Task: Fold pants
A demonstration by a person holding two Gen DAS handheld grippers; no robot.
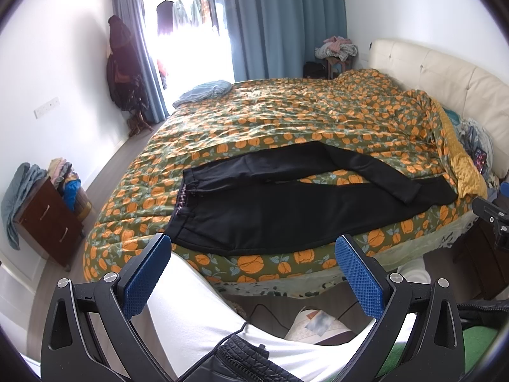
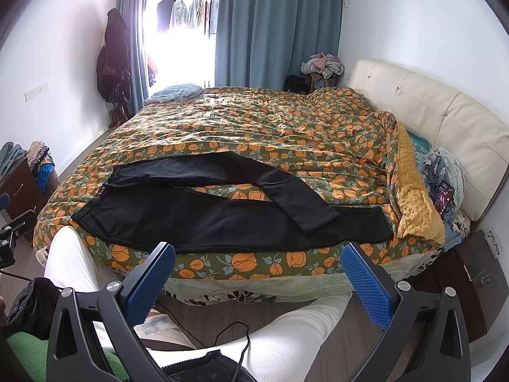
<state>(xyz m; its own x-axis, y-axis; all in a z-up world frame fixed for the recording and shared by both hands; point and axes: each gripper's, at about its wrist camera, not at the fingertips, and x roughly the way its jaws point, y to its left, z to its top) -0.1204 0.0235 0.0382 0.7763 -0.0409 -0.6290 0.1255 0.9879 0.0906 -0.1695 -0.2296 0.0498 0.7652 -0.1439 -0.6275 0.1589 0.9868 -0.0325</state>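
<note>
Black pants [image 1: 286, 210] lie spread on the near edge of a bed with an orange-flowered green cover [image 1: 286, 117]. The waistband is at the left and the legs run right. The far leg bends and crosses over the near one. The pants also show in the right wrist view [image 2: 206, 219], on the same cover [image 2: 270, 117]. My left gripper [image 1: 253, 248] is open and empty, held off the bed just short of the pants' near edge. My right gripper [image 2: 257, 256] is open and empty, also short of the bed edge.
A person's white-trousered legs [image 1: 197, 305] are in front of the bed. A cream headboard [image 2: 445, 117] is at the right, a yellow blanket [image 2: 416, 203] beside the pant cuffs. A wooden dresser [image 1: 47, 219] stands left, a dark nightstand [image 2: 470, 273] right. Cables lie on the floor [image 2: 229, 331].
</note>
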